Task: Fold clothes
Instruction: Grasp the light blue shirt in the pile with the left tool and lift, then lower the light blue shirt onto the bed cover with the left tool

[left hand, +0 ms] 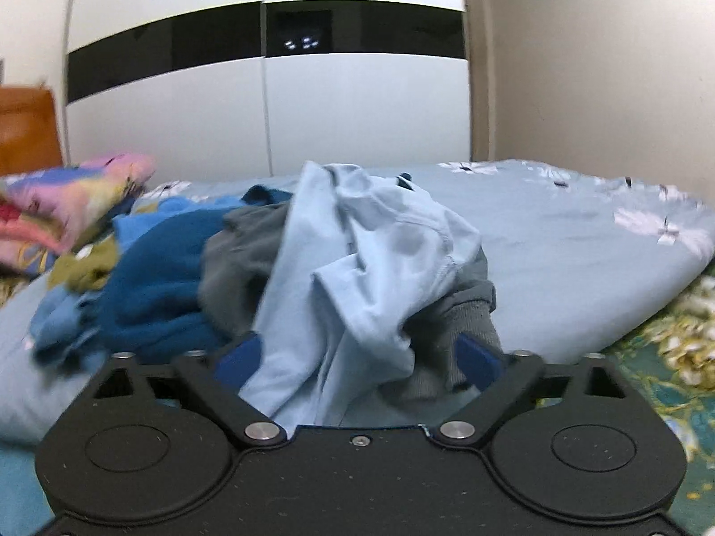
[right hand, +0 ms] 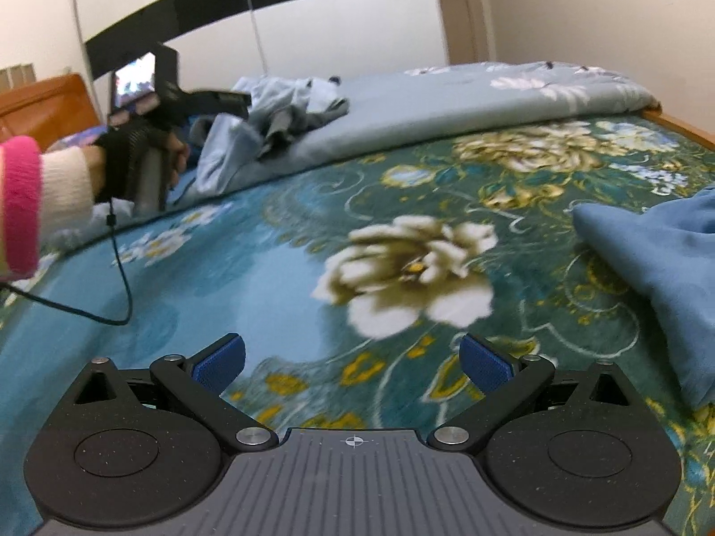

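While the left hand-held gripper point(left hand: 357, 353) sits with jaws spread wide, a light blue shirt point(left hand: 357, 268) bunches up between and just ahead of its blue pads point(left hand: 241, 357); cannot tell if the pads touch the cloth, nothing is pinched. Grey garment point(left hand: 241, 254) lies under and beside the shirt, one ribbed cuff point(left hand: 464, 312) by the right pad. Dark blue fleece point(left hand: 156, 286) sits left of the gripper, and a pink floral blanket point(left hand: 76, 201) is further left. All lie on the pale blue quilt point(left hand: 558, 245) on the bed. White wardrobe point(left hand: 268, 111) stands behind.

Right hand-held gripper point(right hand: 353, 362) is released, jaws apart, nothing between them, hovering over the teal floral bedsheet point(right hand: 402, 268). Folded blue cloth point(right hand: 661, 259) lies ahead to its right. Far left ahead, a gloved hand point(right hand: 129, 165) holds the other gripper at the clothes pile point(right hand: 286, 107), cable point(right hand: 120, 268) trailing.
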### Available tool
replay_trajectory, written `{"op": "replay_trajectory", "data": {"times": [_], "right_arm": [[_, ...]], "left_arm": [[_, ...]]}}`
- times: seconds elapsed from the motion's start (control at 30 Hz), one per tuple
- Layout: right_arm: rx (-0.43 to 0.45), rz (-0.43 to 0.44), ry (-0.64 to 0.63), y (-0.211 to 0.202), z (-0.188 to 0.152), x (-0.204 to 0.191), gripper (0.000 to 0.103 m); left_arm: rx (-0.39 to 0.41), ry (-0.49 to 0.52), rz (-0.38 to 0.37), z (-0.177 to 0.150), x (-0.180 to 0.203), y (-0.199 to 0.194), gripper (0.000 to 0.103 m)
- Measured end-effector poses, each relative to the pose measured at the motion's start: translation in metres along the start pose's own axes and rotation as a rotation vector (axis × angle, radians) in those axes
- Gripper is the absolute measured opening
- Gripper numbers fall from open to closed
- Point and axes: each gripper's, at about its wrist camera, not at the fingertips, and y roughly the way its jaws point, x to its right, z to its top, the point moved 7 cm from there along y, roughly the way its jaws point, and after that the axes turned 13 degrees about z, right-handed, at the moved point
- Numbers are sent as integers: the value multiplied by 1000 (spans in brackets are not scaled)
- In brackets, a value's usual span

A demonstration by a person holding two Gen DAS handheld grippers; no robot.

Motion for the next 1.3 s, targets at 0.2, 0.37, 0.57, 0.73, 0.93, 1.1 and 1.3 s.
{"op": "replay_trajectory", "data": {"times": [0.2,0.37,0.57,0.73,0.93,1.1,1.3], "right_arm": [[12,-31,5,1,-6,14,103],[27,-55,10,-5,-8,23,103],[57,-29,7,-21,1,11,103],[99,13,-44,-46,15,-16,103],[155,37,-81,-84,29,-43,103],[187,72,-95,-110,31,-66,103],[198,119,-126,-124,30,-95,103]], "left_arm": [[-121,-102,-31,-9,-5,43,1],[-12,-256,-134,17,-34,13,1],[103,-416,-233,69,-86,-44,1],[218,-439,-319,108,-118,-122,1],[298,-430,-394,90,-169,-243,1],[236,-392,-318,-9,-239,-336,1],[15,-512,-98,-160,-339,-401,1]]}}
